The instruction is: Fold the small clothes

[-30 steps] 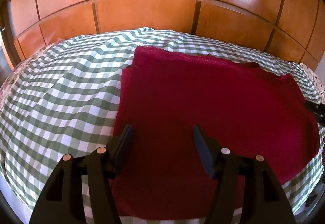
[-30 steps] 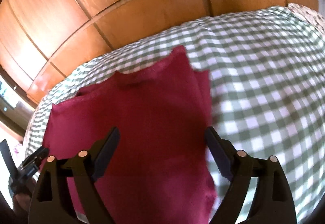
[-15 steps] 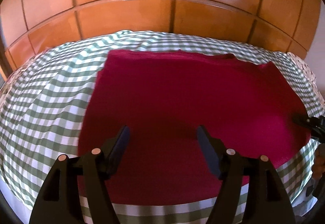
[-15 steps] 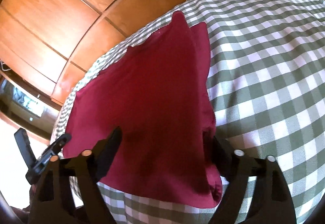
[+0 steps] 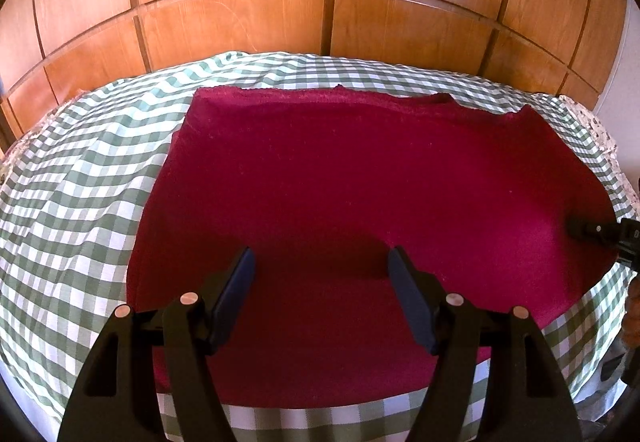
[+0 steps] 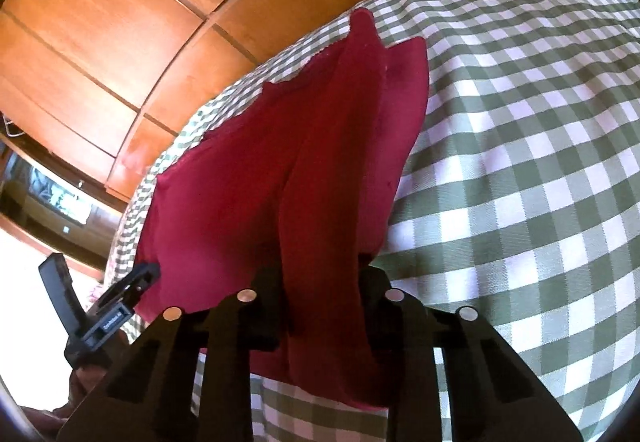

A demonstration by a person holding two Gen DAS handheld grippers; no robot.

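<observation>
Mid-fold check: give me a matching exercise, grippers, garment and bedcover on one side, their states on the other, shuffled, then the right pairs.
Things:
1. left gripper
2. right gripper
3. red garment
4. checked cover

States:
A. spread under the garment
B. jaws apart, pressing on nothing
C. pinched into a raised ridge near one edge
D. jaws just closed, clamped on cloth

Pairs: 1-B, 2-D, 3-C, 4-A
</observation>
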